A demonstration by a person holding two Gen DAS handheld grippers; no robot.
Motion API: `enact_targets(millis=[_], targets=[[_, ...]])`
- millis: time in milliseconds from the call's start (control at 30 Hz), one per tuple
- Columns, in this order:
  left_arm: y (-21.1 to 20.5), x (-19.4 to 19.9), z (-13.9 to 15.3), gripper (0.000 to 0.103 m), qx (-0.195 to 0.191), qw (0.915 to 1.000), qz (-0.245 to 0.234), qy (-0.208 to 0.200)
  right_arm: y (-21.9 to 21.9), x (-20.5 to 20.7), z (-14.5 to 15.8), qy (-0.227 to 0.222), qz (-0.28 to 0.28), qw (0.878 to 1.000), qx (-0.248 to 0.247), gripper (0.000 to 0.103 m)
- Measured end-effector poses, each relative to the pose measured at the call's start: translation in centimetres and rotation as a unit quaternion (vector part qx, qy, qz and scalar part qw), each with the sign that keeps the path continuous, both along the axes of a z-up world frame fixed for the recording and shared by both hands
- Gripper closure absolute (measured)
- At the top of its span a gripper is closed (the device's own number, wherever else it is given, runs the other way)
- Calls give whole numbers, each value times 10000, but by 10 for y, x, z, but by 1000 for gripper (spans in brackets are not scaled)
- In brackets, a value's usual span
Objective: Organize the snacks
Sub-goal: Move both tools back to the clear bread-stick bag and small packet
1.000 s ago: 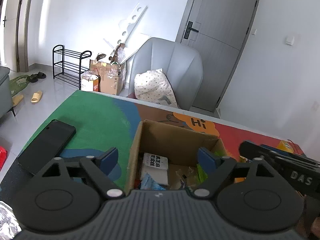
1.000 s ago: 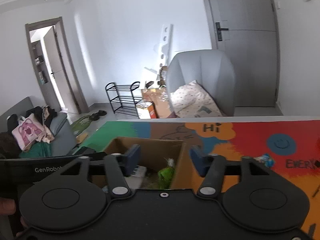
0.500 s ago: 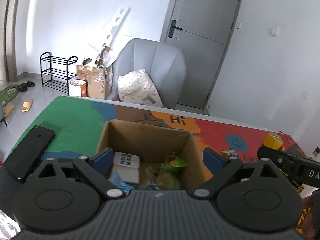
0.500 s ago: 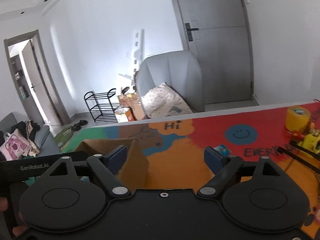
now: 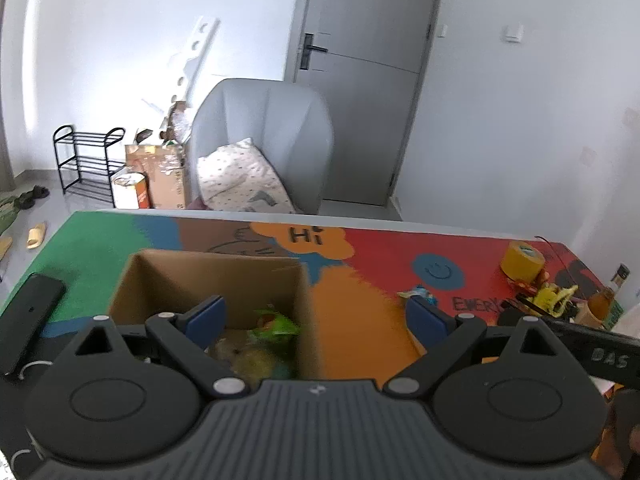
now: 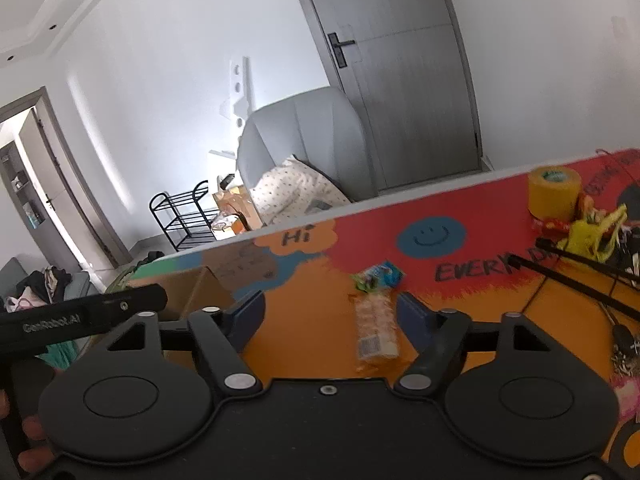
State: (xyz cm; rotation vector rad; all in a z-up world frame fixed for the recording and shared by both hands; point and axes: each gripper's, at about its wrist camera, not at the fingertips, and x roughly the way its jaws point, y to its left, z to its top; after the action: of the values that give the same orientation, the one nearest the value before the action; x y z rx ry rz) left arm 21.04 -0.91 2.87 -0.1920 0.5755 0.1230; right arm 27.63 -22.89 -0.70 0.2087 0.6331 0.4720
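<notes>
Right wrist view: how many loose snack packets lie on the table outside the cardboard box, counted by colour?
Green and blue packet: 1
Clear packet of pale snacks: 1
Total: 2 on the table, outside the cardboard box. The right gripper is open above them.

Bright, even daylight fills both views, with a soft glow on the white wall [image 5: 120, 60] at left. Fisheye bending curves the door [image 6: 400, 80] and darkens the corners. Motion blur smears the cardboard box [image 5: 208, 280] and the worktop [image 6: 480, 300] print; shadows stay faint.
</notes>
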Motion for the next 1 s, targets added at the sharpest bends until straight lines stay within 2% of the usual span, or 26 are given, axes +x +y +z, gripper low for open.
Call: enact_targets(millis=[233,333,400,500,867,1000], targets=[[-20,18,-2,12,77,9998,-187,69,-8,11,-15,172,-24,9998,56,37],[-26,25,-6,21,150,9994,-282,93,-8,17,-24,274,-20,9996,57,40],[-29,31,-9,34,132,9992,-330,184,-7,22,-30,346,-10,9994,39,42],[-32,41,-16,46,82,9987,-390,324,-3,29,-40,445,-6,9990,-13,44],[-40,65,-38,61,92,9971,-475,595,19,53,-68,678,27,9972,-304,45],[-41,73,-43,62,129,9967,-448,665,28,58,-80,745,128,9962,-441,45]])
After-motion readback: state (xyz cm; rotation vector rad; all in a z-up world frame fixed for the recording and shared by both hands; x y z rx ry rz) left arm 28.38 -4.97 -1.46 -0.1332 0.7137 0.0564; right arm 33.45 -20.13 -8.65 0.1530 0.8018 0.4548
